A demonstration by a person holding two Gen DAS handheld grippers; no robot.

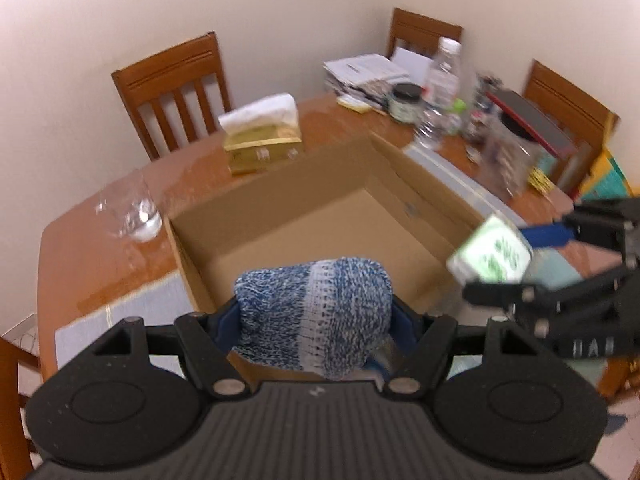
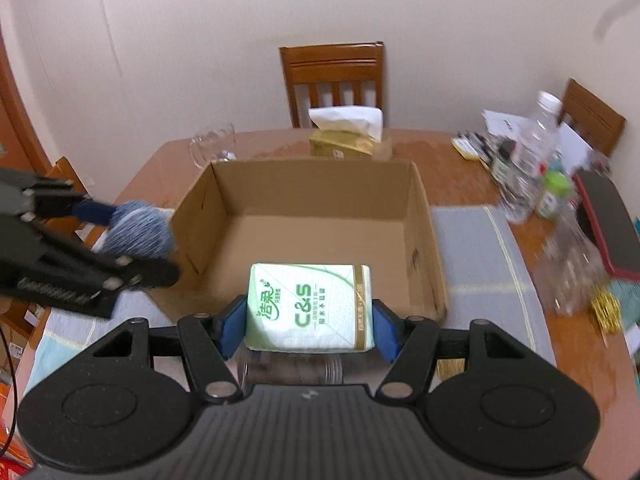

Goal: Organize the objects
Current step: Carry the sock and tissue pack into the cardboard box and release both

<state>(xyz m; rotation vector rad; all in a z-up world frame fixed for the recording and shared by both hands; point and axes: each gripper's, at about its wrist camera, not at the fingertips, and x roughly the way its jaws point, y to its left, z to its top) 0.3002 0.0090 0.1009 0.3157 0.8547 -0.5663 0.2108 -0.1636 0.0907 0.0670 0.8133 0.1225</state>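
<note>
A clear glass cup (image 1: 138, 216) stands on the brown wooden table (image 1: 100, 272) just left of the open, empty brown cardboard box (image 1: 280, 200), and the left gripper (image 1: 314, 328) is clamped on a rolled blue-and-white knitted cloth (image 1: 312, 320) held over the box's near wall. Behind the box sits a gold tissue box (image 2: 344, 142). The right gripper (image 2: 310, 320) pinches a white-and-green soft tissue pack (image 2: 310, 308) above the box's near edge, while blurred clear plastic bottles (image 2: 532, 148), probably upright, crowd the table's right side.
</note>
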